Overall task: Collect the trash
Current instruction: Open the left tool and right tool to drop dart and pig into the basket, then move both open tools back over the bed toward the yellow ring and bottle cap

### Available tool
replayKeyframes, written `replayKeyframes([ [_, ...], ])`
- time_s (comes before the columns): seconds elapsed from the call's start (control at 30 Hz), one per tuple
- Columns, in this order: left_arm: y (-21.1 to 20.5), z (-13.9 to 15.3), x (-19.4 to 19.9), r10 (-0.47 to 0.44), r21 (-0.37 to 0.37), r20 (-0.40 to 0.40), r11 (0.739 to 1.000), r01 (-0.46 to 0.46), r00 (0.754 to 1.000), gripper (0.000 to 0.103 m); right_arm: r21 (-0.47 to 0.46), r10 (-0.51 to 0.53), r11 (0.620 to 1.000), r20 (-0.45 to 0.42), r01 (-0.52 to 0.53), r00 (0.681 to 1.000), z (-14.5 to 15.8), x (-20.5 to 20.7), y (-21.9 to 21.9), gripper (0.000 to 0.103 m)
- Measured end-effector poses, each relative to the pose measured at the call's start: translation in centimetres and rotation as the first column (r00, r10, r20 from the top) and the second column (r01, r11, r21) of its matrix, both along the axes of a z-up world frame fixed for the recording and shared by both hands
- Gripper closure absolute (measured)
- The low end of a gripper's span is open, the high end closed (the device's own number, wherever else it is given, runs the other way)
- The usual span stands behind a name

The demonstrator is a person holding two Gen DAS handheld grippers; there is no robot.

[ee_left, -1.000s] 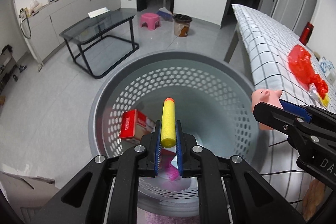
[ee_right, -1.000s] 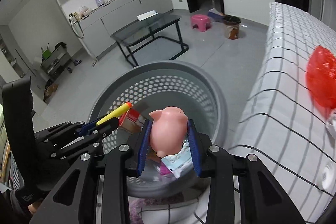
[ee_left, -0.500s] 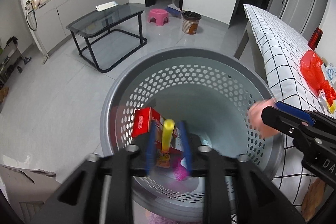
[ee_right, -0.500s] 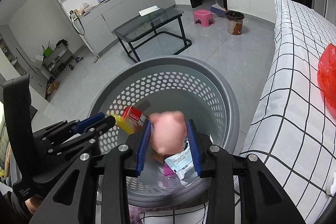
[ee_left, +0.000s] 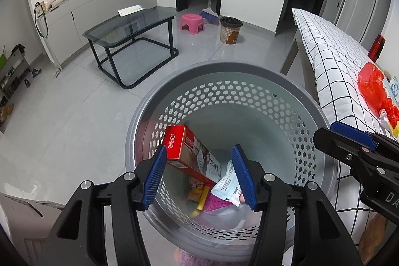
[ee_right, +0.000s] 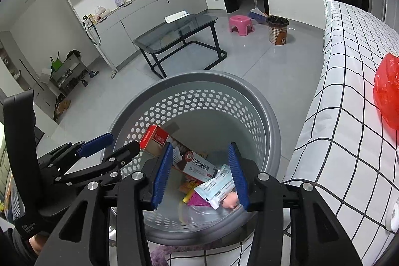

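My left gripper (ee_left: 199, 176): jaws just opened, empty | my right gripper (ee_right: 200, 175): jaws just opened, empty | yellow dart (ee_left: 202, 197) and pink pig (ee_right: 230, 201): below my grippers, in the basket (ee_left: 224, 71)

Black hand-held gripper (ee_left: 199, 173), blue ribbed pads (ee_left: 155, 177)

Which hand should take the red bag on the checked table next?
Right, probably. The left tool and right tool have just been opening, jaws empty. The red bag lies on the checked table on the right tool's side; the left tool is across the basket.
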State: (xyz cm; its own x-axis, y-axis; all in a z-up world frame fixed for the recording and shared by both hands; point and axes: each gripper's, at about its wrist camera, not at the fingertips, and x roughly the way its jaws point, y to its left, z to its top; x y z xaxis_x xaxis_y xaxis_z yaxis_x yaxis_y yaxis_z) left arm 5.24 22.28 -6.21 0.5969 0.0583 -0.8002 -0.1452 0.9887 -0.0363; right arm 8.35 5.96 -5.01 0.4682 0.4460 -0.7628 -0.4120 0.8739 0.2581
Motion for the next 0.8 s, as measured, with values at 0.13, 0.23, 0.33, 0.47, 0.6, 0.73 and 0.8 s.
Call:
replayKeyframes([
  [0.13,0.0,0.2,-0.3,0.002,0.006,0.002,1.000,-0.002,1.000,0.048,0.005,0.000,1.000,0.008,0.000,1.000,0.3,-0.1,-0.1,0.059],
  [0.23,-0.1,0.5,-0.5,0.005,0.012,0.010,1.000,-0.005,1.000,0.044,0.009,-0.002,1.000,0.021,0.002,1.000,0.8,-0.3,-0.4,0.056],
  [0.33,-0.3,1.0,-0.6,0.005,0.017,0.015,1.000,-0.005,1.000,0.043,0.015,-0.008,1.000,0.037,0.008,0.999,1.3,-1.0,-0.8,0.053],
  [0.47,-1.1,1.4,-0.8,-0.007,0.022,0.021,1.000,0.007,1.000,0.040,0.016,-0.027,1.000,0.060,0.026,0.998,2.0,-1.8,-1.8,0.050],
  [0.6,-2.2,2.0,-1.2,-0.027,0.024,0.038,0.999,0.026,0.999,0.033,0.019,-0.059,0.998,0.076,0.058,0.995,2.6,-2.7,-3.5,0.047],
  [0.73,-4.1,2.6,-1.3,-0.062,0.015,0.046,0.998,0.061,0.997,0.033,0.012,-0.109,0.994,0.083,0.108,0.991,3.2,-3.8,-6.1,0.046],
  [0.8,-5.6,3.0,-1.3,-0.089,0.011,0.055,0.996,0.088,0.995,0.032,0.003,-0.143,0.990,0.091,0.143,0.986,3.4,-4.7,-7.8,0.045],
])
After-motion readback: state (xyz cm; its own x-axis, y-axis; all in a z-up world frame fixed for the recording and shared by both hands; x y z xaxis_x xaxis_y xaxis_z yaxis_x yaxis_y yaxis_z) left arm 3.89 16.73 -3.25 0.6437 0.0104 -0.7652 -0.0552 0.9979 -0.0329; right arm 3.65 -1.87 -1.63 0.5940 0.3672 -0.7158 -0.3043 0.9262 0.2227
